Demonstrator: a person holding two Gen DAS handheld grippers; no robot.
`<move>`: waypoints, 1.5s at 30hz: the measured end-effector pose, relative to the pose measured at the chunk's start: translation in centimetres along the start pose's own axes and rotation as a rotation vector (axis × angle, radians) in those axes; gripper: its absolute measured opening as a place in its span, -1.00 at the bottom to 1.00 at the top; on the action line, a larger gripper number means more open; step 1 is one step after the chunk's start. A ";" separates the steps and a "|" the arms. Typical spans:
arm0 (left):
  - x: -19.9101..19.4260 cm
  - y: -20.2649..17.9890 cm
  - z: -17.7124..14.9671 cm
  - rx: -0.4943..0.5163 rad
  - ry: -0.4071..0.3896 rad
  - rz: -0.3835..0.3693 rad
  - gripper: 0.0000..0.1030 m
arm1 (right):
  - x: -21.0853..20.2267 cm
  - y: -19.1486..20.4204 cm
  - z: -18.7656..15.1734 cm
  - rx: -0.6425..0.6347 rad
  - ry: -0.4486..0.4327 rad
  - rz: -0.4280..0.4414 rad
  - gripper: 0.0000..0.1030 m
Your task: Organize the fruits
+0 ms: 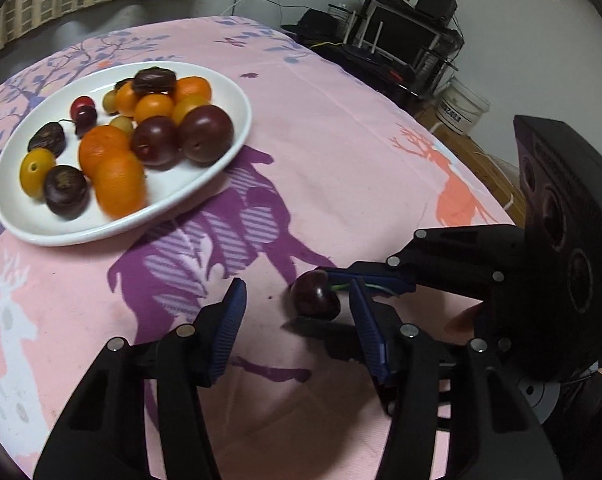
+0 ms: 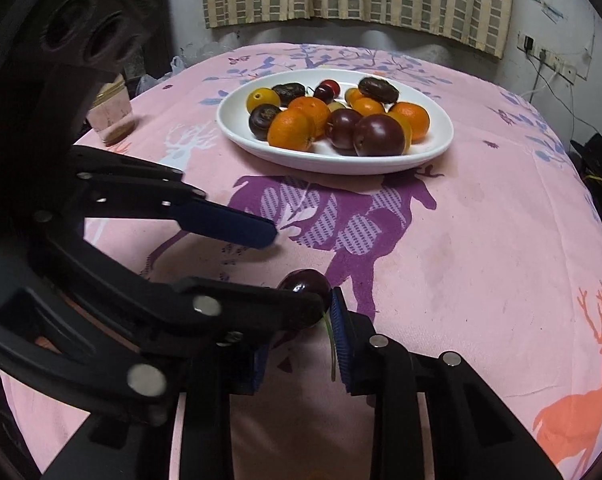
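A white oval plate (image 1: pixel 229 148) (image 2: pixel 429 156) on the pink tablecloth holds oranges, dark plums, yellow fruits and cherries. A dark cherry (image 1: pixel 315 295) (image 2: pixel 307 286) with a green stem lies on the cloth in front of both grippers. My left gripper (image 1: pixel 297 312) is open, and the cherry sits between its blue pads, close to the right one. My right gripper (image 2: pixel 297 340) comes in from the right in the left wrist view (image 1: pixel 341 280). Its fingers stand a little apart around the cherry's green stem. I cannot tell whether they pinch it.
The table is covered by a pink cloth (image 1: pixel 341 152) with deer prints. A small jar (image 2: pixel 111 116) stands at its far left edge in the right wrist view. Shelving with electronics (image 1: pixel 401 36) and a white bucket (image 1: pixel 463 104) stand beyond the table.
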State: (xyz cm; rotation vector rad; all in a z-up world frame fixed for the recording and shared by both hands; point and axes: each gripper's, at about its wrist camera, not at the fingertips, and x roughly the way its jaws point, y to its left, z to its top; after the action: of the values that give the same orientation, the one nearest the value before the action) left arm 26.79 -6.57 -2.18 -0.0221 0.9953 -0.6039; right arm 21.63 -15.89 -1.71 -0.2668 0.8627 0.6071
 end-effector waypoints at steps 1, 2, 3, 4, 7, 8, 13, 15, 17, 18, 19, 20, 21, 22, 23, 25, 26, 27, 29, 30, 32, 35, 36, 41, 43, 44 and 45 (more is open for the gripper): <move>0.0 0.0 0.1 -0.005 0.002 -0.012 0.00 | -0.2 0.0 0.0 -0.004 -0.009 -0.003 -0.45; 0.0 0.0 0.2 -0.013 0.003 -0.030 -0.06 | -0.7 0.2 0.1 -0.018 -0.033 -0.008 -0.45; -0.3 0.1 0.3 -0.028 0.002 -0.062 -0.15 | -1.1 0.4 0.1 -0.030 -0.053 -0.015 -0.45; -0.8 0.3 0.3 -0.036 -0.003 -0.076 -0.17 | -1.5 0.5 0.3 -0.041 -0.073 -0.021 -0.45; -2.7 0.0 1.6 -0.015 -0.053 -0.066 -0.18 | -2.9 0.6 2.1 -0.061 -0.153 -0.034 -0.45; -3.5 0.1 2.4 -0.007 -0.073 -0.055 -0.20 | -3.2 0.3 3.3 -0.058 -0.183 -0.034 -0.45; -6.3 3.7 8.4 -0.044 -0.160 0.041 -0.19 | -1.5 -2.8 10.8 0.016 -0.226 -0.025 -0.45; -6.8 6.3 10.5 -0.080 -0.189 0.135 -0.22 | 1.3 -4.4 13.8 0.071 -0.201 -0.024 -0.45; -6.6 9.1 12.0 -0.124 -0.200 0.189 -0.23 | 4.0 -4.9 15.9 0.083 -0.175 -0.021 -0.45; -6.3 10.6 12.6 -0.158 -0.198 0.197 -0.23 | 5.3 -4.9 16.8 0.070 -0.161 -0.032 -0.45; -5.9 12.0 12.9 -0.190 -0.195 0.212 -0.23 | 6.5 -4.7 17.4 0.055 -0.152 -0.034 -0.45; -5.6 13.2 12.8 -0.214 -0.197 0.223 -0.23 | 7.3 -4.5 17.8 0.049 -0.151 -0.033 -0.44; -5.5 14.2 12.7 -0.232 -0.199 0.232 -0.23 | 8.0 -4.3 18.1 0.045 -0.150 -0.034 -0.44; -5.3 14.9 12.6 -0.248 -0.198 0.244 -0.23 | 8.4 -4.0 18.2 0.039 -0.147 -0.031 -0.44; -5.3 15.6 12.6 -0.262 -0.197 0.257 -0.23 | 8.8 -3.7 18.3 0.026 -0.139 -0.028 -0.38; -5.6 16.4 11.7 -0.292 -0.199 0.296 -0.22 | 8.5 -3.3 18.2 0.014 -0.140 -0.058 0.47; -6.1 16.4 11.1 -0.299 -0.205 0.311 -0.18 | 7.5 -3.0 17.7 0.007 -0.184 -0.096 0.67; -6.6 16.7 10.8 -0.304 -0.216 0.325 -0.08 | 7.0 -2.7 17.6 -0.004 -0.204 -0.107 0.68; -7.9 16.5 9.7 -0.315 -0.256 0.373 0.21 | 5.4 -2.2 16.7 -0.023 -0.225 -0.110 0.69; -8.8 16.2 9.1 -0.322 -0.288 0.403 0.42 | 4.8 -2.2 16.3 -0.022 -0.235 -0.096 0.70; -10.2 15.4 8.0 -0.321 -0.332 0.422 0.63 | 3.6 -1.6 15.3 -0.064 -0.268 -0.067 0.86; -11.7 13.9 6.5 -0.315 -0.364 0.442 0.66 | 2.5 -1.2 14.8 -0.084 -0.279 -0.121 0.86; -12.1 13.5 5.9 -0.321 -0.372 0.438 0.67 | 1.6 -1.2 14.4 -0.066 -0.297 -0.085 0.86; -13.3 10.7 2.4 -0.287 -0.414 0.444 0.86 | -1.8 -0.5 10.7 -0.026 -0.362 -0.079 0.88; -13.4 9.4 0.8 -0.280 -0.443 0.470 0.89 | -1.8 -0.2 9.0 -0.005 -0.315 -0.148 0.92; -13.3 8.8 0.1 -0.277 -0.451 0.477 0.90 | -1.7 -0.5 7.9 0.016 -0.300 -0.158 0.92; -13.1 8.0 -0.6 -0.270 -0.457 0.482 0.90 | -1.6 -0.6 7.2 0.040 -0.292 -0.158 0.93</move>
State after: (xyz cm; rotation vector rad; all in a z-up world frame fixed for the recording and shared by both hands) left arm 24.85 6.69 5.36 -0.1484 0.5966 -0.0116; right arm 25.72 -13.76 4.07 -0.2018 0.5655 0.4674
